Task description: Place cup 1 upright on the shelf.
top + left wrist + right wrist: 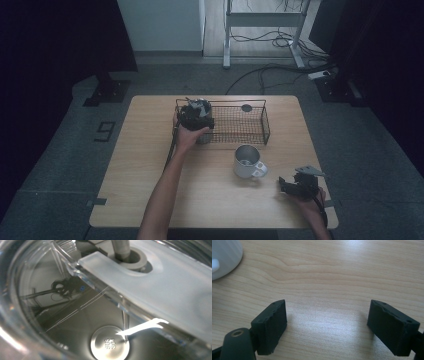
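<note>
My left gripper (195, 116) hovers at the left end of a black wire basket (265, 122), right over a steel cup (203, 137) that stands there. In the left gripper view I look through the cup's clear lid (160, 287) down to its stamped steel bottom (110, 345); my own jaws are out of frame. My right gripper (286, 184) rests low at the table's front right with its jaws apart, and nothing lies between them over the bare wood (328, 325). A white mug (247, 161) stands to its left, its edge (223, 257) at the top left of the right gripper view.
The wooden table (150, 165) has open room on its left half and along the front. A small dark round thing (246, 107) lies at the basket's far side. Cables and a desk frame (262, 20) stand on the floor beyond.
</note>
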The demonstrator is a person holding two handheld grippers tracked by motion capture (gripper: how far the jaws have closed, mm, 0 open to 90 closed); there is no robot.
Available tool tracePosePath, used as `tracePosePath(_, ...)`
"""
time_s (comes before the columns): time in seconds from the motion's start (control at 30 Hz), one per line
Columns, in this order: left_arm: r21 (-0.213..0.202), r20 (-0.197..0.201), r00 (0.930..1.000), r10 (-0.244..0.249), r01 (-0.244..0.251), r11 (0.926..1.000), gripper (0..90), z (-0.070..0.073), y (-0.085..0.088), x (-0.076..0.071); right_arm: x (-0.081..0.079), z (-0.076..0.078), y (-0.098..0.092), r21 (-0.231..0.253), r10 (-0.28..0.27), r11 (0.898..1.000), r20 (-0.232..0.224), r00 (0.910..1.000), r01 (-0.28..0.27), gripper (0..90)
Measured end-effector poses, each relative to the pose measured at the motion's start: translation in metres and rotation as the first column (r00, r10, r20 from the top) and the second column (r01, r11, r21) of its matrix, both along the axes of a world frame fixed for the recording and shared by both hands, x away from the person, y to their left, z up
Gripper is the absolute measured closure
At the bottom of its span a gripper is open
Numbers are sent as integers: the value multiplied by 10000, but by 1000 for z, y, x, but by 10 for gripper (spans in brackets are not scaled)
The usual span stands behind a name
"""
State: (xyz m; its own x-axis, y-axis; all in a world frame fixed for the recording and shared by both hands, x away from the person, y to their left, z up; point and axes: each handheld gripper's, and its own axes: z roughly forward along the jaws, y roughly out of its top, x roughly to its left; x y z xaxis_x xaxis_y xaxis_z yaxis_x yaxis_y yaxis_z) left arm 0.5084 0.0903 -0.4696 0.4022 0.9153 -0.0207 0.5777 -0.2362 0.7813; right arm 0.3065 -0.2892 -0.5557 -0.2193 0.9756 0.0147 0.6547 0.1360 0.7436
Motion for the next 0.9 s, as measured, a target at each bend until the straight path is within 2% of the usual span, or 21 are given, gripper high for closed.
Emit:
tracePosePath(0.17, -252, 221, 9997, -96, 102, 9996, 2, 4, 1, -3, 0, 0, 0, 0, 0, 10000, -3, 10000, 0, 155)
tracePosePath(0.33, -300, 317, 9995, -23, 33, 9995, 2, 7, 4, -8, 0, 0, 0, 2, -1, 10000, -1, 10000, 1, 155)
tracePosePath(0.9, -614, 1048, 9937, -395, 461, 9970, 0, 29, 16, -38, 0, 0, 0, -1, -1, 10000, -1, 10000, 1, 155)
